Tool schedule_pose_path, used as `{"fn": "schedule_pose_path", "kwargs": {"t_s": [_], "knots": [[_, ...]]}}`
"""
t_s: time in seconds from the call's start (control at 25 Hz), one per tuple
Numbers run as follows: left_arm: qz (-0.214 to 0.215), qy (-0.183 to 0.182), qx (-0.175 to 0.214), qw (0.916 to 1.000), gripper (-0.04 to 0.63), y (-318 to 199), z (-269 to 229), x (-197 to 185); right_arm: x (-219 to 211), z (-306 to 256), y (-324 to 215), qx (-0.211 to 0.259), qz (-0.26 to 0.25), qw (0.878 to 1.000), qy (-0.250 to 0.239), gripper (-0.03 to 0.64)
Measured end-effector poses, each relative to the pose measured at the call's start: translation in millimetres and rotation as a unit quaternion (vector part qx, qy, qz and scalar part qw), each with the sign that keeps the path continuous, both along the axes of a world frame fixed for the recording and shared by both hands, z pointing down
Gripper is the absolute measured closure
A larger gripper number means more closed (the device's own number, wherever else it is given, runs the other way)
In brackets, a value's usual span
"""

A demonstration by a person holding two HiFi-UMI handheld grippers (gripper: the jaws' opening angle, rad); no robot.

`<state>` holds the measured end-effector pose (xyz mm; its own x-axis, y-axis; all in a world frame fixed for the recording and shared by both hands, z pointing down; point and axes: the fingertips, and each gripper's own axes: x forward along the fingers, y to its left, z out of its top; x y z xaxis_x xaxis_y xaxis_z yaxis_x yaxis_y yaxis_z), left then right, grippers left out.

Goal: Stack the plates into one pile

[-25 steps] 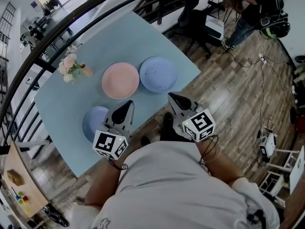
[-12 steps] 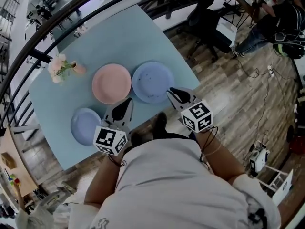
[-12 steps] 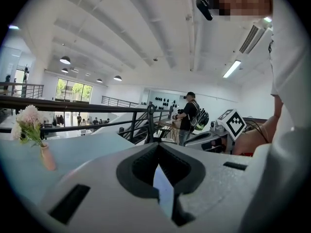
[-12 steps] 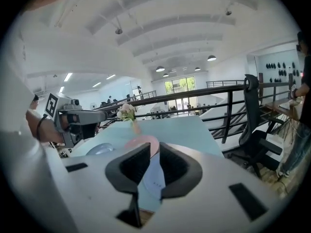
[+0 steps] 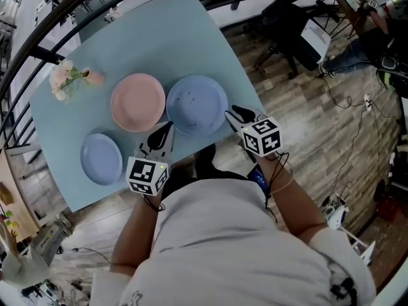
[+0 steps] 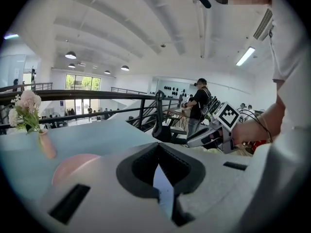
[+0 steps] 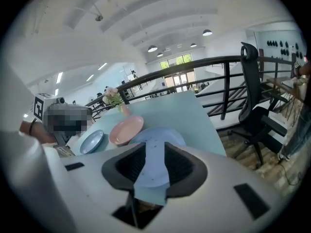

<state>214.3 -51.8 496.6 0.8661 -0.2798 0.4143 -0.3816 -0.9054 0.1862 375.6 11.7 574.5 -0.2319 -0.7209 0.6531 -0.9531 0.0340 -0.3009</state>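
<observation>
Moved right gripper (image 5: 237,113) nearer large blue plate (image 5: 197,104) — jaws just opened, nothing between; kept left gripper (image 5: 168,127) closed.

We stand in a big open workplace, an office or lab by the look of it. A black railing (image 7: 194,64) curves round the pale blue counter (image 5: 172,37). At one o'clock there is an office chair (image 5: 287,24). At three o'clock cables (image 5: 352,146) trail over the wood-plank floor (image 5: 306,113). Ceiling lights (image 6: 71,55) span a wide white hall, where a person (image 6: 199,101) stands among equipment.
</observation>
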Motion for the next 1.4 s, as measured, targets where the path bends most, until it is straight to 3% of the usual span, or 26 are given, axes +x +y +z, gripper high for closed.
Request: {"fn": "schedule_pose_path", "kwargs": {"t_s": [0.48,1.0,1.2,1.4], "knots": [[-0.028,-0.054,-0.061,0.9963,0.591,-21.9,85.7,17.3,28.4,93.8,-12.3,-0.115,-0.009,0.993,-0.018,0.449],[-0.041,-0.086,-0.098,0.9906,0.591,-24.8,136.1,11.0,36.7,156.4,-24.2,-0.172,0.028,0.982,-0.074,0.437],[-0.050,-0.087,-0.101,0.9898,0.591,-25.3,139.7,7.5,41.8,167.8,-26.0,-0.190,0.057,0.975,-0.101,0.448],[-0.057,-0.085,-0.102,0.9894,0.591,-26.8,138.5,-0.1,42.0,173.6,-26.9,-0.203,0.067,0.971,-0.108,0.510]]}}
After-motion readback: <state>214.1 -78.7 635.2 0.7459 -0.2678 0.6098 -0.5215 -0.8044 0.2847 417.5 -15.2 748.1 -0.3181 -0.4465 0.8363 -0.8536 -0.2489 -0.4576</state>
